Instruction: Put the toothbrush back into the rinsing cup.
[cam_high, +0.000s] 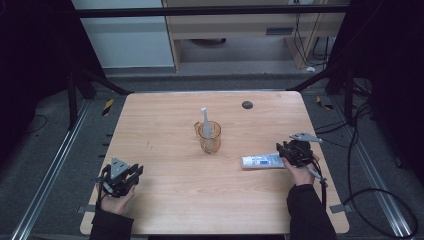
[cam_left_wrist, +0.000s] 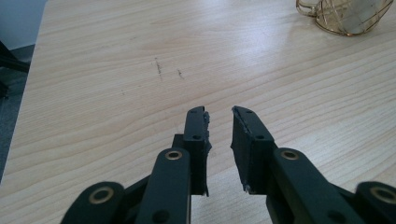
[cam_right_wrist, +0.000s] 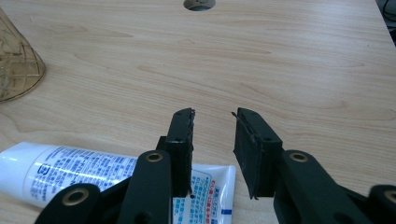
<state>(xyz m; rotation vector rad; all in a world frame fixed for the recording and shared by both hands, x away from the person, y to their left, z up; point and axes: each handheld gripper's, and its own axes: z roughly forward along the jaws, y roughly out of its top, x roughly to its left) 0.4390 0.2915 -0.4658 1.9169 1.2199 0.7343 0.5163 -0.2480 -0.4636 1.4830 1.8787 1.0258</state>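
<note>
A white toothpaste tube (cam_high: 261, 161) with blue print lies flat on the wooden table (cam_high: 170, 200), right of centre. My right gripper (cam_high: 281, 150) sits at the tube's right end. In the right gripper view its jaws (cam_right_wrist: 214, 113) stand apart just above the tube's flat crimped end (cam_right_wrist: 70, 170), with only bare wood in the gap. An amber see-through cup (cam_high: 210, 137) stands mid-table with a white toothbrush (cam_high: 205, 120) upright in it. My left gripper (cam_high: 135, 172) rests near the front left corner, jaws (cam_left_wrist: 219, 112) apart over bare wood.
A dark round hole (cam_high: 247, 105) marks the table's far side, also seen as the hole (cam_right_wrist: 199, 3) ahead of the right gripper. The cup's base (cam_left_wrist: 348, 16) lies far ahead-right of the left gripper. Cables trail on the floor at right.
</note>
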